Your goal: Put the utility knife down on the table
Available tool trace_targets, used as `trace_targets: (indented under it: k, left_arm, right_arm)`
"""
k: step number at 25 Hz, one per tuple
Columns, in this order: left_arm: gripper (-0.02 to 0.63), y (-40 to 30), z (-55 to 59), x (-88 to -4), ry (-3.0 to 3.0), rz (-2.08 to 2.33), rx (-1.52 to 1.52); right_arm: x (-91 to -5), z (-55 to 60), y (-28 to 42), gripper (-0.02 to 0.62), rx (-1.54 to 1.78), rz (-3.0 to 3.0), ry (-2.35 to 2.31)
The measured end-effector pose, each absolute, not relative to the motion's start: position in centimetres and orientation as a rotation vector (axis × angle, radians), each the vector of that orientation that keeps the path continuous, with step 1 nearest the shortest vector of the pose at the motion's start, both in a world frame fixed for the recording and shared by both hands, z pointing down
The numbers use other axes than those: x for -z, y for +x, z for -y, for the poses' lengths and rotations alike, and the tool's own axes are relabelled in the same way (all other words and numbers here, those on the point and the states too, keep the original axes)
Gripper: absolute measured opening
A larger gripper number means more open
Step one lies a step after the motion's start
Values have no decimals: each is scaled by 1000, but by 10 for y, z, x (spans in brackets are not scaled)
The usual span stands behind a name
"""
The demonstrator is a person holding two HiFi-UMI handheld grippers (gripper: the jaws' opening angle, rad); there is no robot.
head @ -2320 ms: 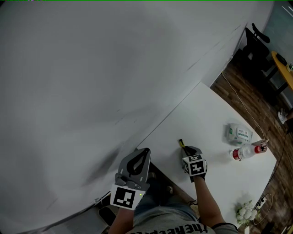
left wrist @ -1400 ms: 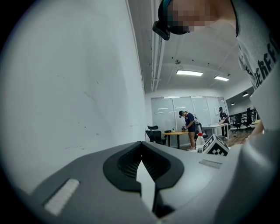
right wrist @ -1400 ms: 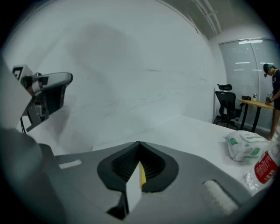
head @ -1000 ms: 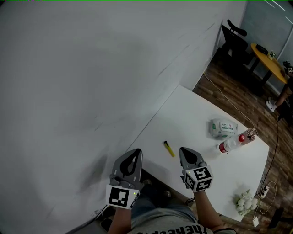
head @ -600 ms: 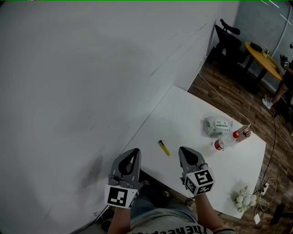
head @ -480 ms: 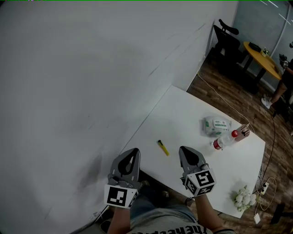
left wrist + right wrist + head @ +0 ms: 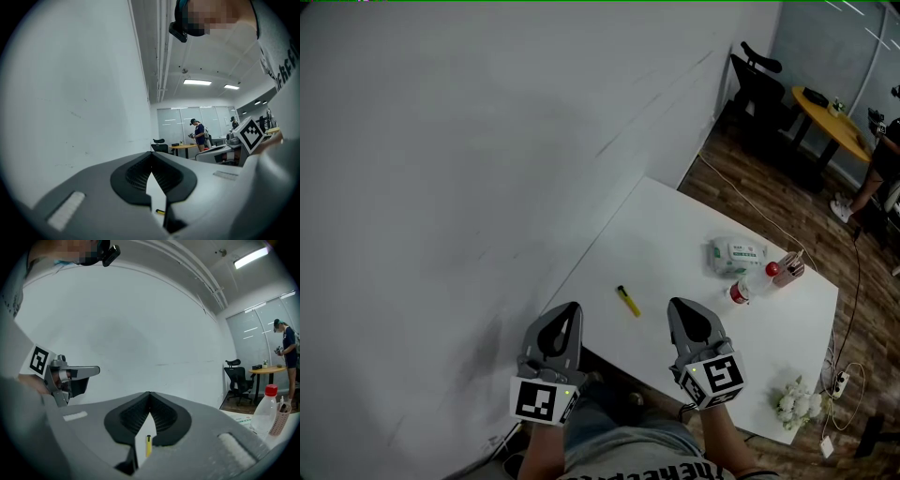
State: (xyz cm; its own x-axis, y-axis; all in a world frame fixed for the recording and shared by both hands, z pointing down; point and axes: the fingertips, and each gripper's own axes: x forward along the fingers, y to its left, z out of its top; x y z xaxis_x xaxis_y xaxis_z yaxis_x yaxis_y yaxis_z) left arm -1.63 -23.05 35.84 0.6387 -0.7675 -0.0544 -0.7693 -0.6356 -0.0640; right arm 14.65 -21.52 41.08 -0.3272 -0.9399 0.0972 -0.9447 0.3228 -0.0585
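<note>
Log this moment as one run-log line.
utility knife: lying on table | left gripper: shut, empty | right gripper: shut, empty

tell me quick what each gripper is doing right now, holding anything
Left gripper: shut, holding nothing.
Right gripper: shut, holding nothing; the utility knife lies on the table ahead of it.

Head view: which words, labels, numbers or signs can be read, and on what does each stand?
No text can be quoted.
Wet wipes packet: green print, too small to read.
Plastic bottle: label too small to read.
Shirt: white lettering, cut off at the edge.
Cubes on left gripper and right gripper: square markers, no words.
</note>
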Motion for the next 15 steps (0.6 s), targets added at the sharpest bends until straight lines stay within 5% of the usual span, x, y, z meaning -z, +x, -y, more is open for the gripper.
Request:
trace_targets:
  k: [15]
  left_arm:
    - [9,-11,213,-354,-2774,-1269,-54]
  right_arm:
    - [-364,187,150,2,-11,2565,1872]
